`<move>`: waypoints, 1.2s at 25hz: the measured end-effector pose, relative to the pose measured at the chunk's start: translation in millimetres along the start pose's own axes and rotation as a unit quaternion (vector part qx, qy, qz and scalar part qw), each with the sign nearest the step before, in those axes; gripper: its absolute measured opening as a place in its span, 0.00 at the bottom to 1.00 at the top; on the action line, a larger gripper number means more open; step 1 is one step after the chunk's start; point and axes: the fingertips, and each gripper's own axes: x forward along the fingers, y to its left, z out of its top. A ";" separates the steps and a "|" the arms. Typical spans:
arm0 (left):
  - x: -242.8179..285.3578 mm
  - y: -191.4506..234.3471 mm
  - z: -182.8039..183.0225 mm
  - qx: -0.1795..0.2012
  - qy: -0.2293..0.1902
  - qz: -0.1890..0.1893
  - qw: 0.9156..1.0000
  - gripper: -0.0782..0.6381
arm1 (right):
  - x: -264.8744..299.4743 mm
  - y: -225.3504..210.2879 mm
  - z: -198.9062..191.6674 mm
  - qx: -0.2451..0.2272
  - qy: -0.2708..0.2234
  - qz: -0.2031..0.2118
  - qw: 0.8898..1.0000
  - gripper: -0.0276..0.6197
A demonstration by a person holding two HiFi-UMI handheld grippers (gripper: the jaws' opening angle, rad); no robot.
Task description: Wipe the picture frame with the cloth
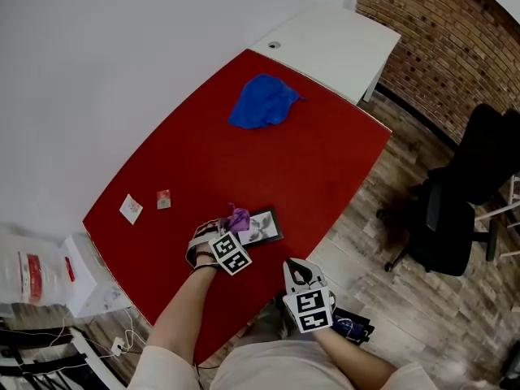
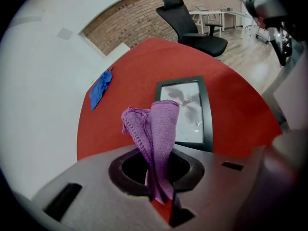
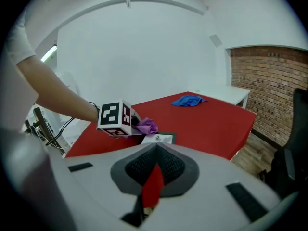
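Right gripper [image 1: 301, 273] nearest, held just off the near edge of the table [image 1: 268, 153], jaws pressed together with nothing between them and touching nothing. Further in, left gripper [image 1: 234, 229] clenched on the purple cloth [image 2: 161, 124], folds sticking up past the jaws. Frame [image 1: 265, 226] flat on the red top near that same edge, glass up, directly ahead of the cloth. Hard to call whether cloth meets glass; looks close to or just touching the frame's left end. Judging by that: cloth in grip and at the frame, wiping only at its start, most of the glass and the dark border probably left to do. Blue rag [image 1: 262, 101] well apart at the far end, no part in this.
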 end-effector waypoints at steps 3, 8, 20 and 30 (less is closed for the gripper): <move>-9.5 -16.3 -1.3 0.029 0.014 -0.004 0.999 0.19 | 1.7 -1.9 2.6 -0.001 -0.004 0.003 1.000 0.05; -32.6 -58.7 -2.8 0.078 0.024 -0.017 0.997 0.19 | 8.3 -4.1 4.4 -0.008 -0.004 0.007 1.000 0.05; -33.4 -25.4 10.5 0.042 0.000 0.003 0.999 0.19 | 7.9 -2.6 -5.4 -0.016 0.006 0.010 1.000 0.05; 7.0 14.3 30.9 0.059 0.027 0.021 0.998 0.19 | -7.5 -18.8 -13.2 -0.005 0.015 -0.008 1.000 0.05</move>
